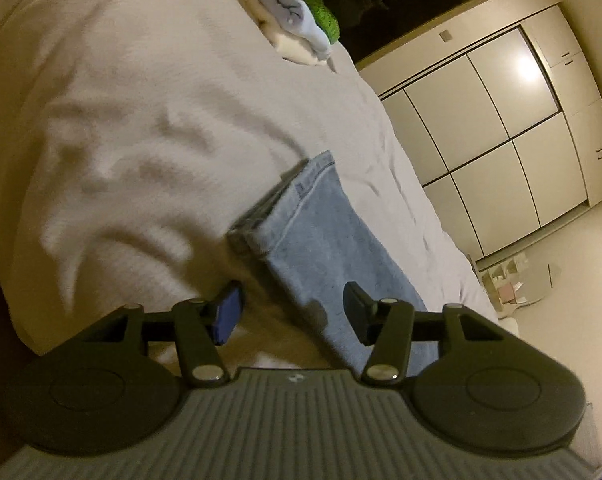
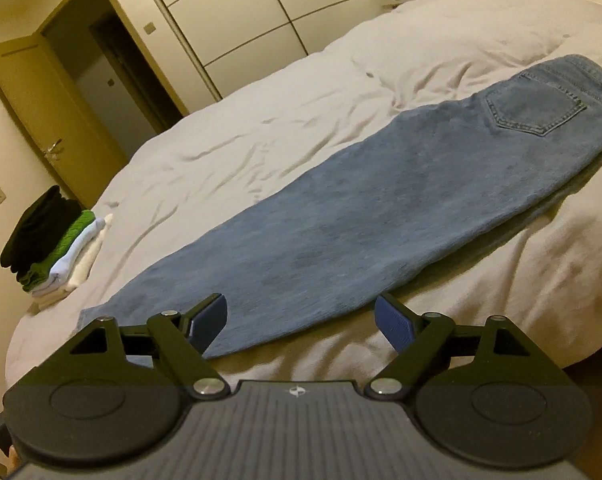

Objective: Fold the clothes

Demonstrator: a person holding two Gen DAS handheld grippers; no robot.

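We have a pair of light blue denim jeans (image 2: pixel 341 216) lying flat on the cream-covered bed (image 2: pixel 241 140), already doubled leg over leg, with the waist and back pocket at the far right and the hems near the left gripper (image 1: pixel 291 312). Both that one and the right gripper (image 2: pixel 301 320) hover just above the cloth, jaws spread wide and holding nothing. Denim is heavy and fairly stiff, so we judge it will hold a crease but sag if lifted by one corner; taking both hem corners seems best. A stack of folded green, black and white clothes (image 2: pixel 57 248) sits at the far left.
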